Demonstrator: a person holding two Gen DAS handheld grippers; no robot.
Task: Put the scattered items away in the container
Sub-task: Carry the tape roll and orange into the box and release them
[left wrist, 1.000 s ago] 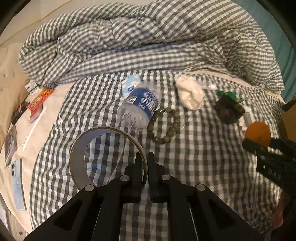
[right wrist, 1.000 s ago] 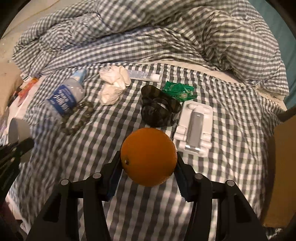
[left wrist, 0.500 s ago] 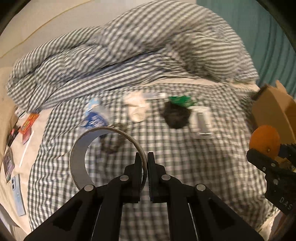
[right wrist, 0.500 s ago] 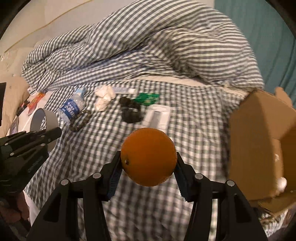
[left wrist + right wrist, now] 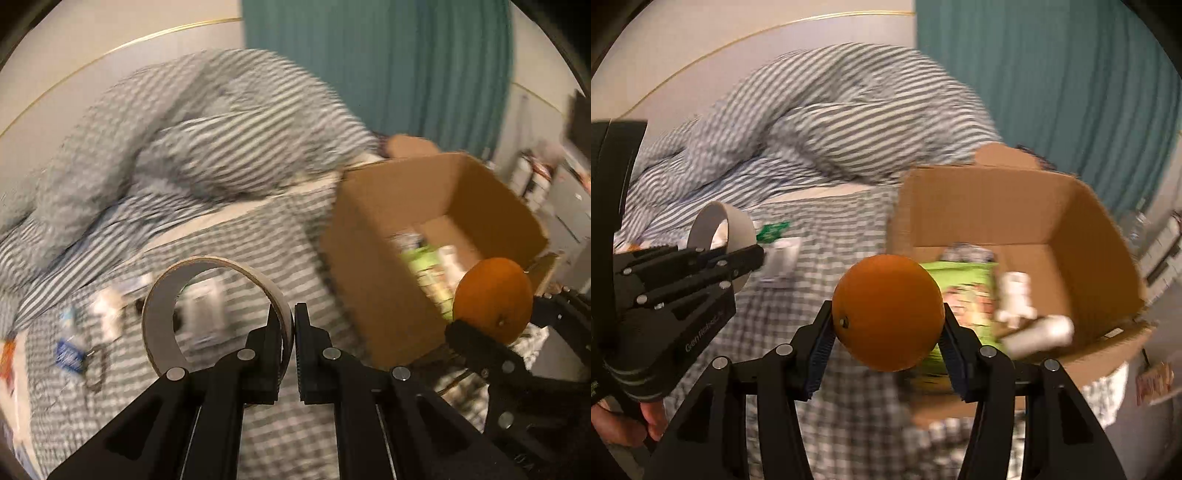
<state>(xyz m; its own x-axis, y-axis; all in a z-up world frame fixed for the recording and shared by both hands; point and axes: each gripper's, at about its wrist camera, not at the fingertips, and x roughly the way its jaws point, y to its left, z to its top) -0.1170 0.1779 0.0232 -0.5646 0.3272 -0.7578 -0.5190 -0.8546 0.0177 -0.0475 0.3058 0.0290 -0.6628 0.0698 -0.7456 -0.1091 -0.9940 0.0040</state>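
My left gripper is shut on the rim of a grey tape ring and holds it above the checked bed; the ring also shows in the right wrist view. My right gripper is shut on an orange, held in the air just in front of the open cardboard box. The orange and box also show at the right of the left wrist view. The box holds a green packet and white items.
Blurred loose items lie on the checked sheet at the left: a blue-labelled bottle, a white tray, a green wrapper. A rumpled checked duvet lies behind. A teal curtain hangs behind the box.
Both grippers have swung right, away from the scattered items and toward the box. The box now fills the right of both views. The holds on the ring and the orange are unchanged.
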